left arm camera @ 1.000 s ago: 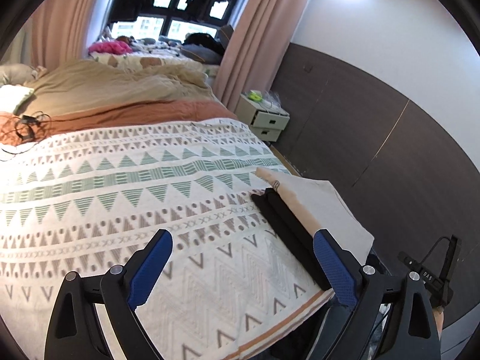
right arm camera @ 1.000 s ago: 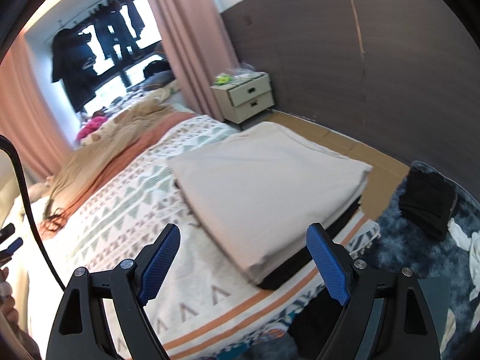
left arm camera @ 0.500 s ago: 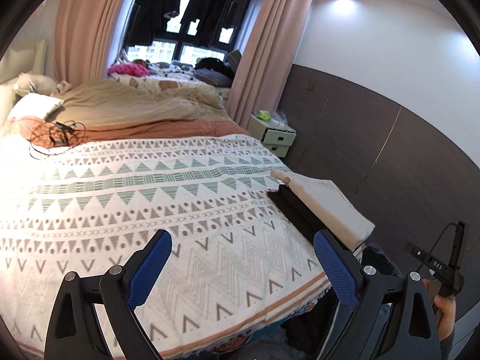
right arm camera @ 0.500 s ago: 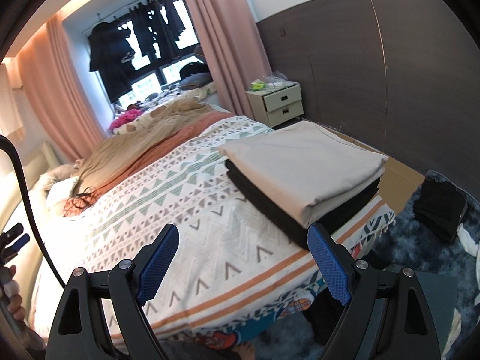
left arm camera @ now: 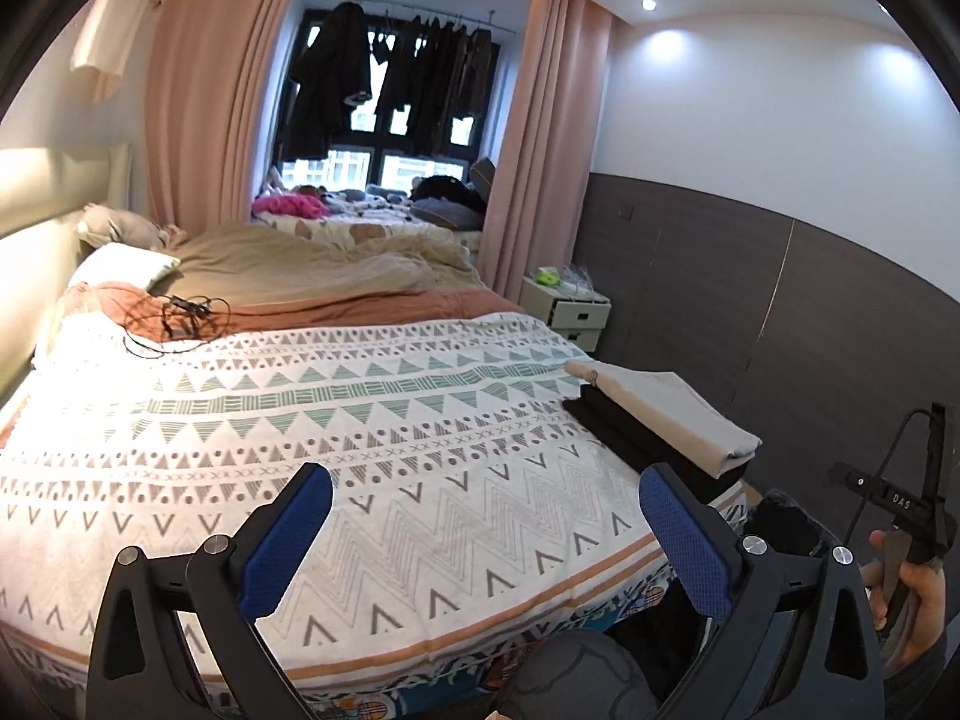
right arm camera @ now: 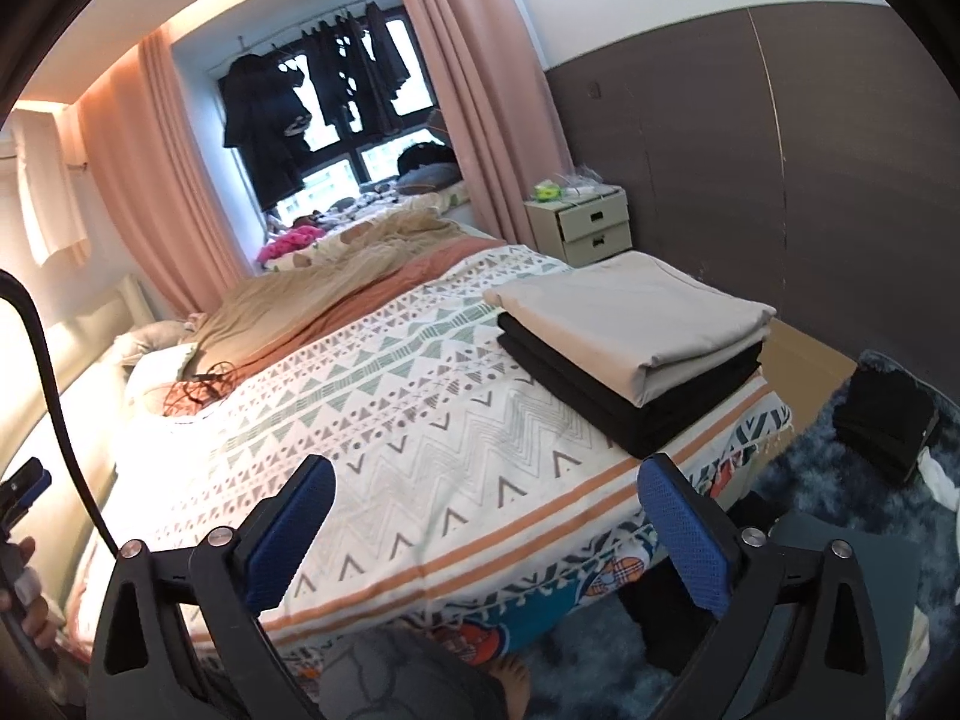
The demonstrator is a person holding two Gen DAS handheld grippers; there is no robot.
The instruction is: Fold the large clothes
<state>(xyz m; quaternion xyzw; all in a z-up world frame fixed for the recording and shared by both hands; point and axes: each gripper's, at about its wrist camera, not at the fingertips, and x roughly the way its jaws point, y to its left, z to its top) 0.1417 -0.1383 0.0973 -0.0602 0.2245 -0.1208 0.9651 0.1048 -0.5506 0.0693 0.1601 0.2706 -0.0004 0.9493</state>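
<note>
Bedroom light falls over a patterned bedspread (left arm camera: 372, 450) that fills both views, and above it the left gripper (left arm camera: 486, 540) hangs with its blue pads spread wide, nothing between them. The right gripper (right arm camera: 486, 534) is likewise spread and empty, held over the foot of the bed. Both have pulled back and risen over the last second: a moment ago the right one looked closely down on the folded pile, and now the whole bed shows. I judge that a fold has just been finished and the hands are retreating, perhaps to fetch another garment.

Outward from the tongs, at about two o'clock in the right view, two folded pieces sit stacked at the bed's corner: one beige folded cloth (right arm camera: 636, 312) squarely on top of one black folded cloth (right arm camera: 630, 396). Further out at three o'clock, one dark bundle (right arm camera: 888, 420) lies on the blue rug (right arm camera: 840, 516). At one o'clock stands one two-drawer nightstand (right arm camera: 585, 225).
</note>
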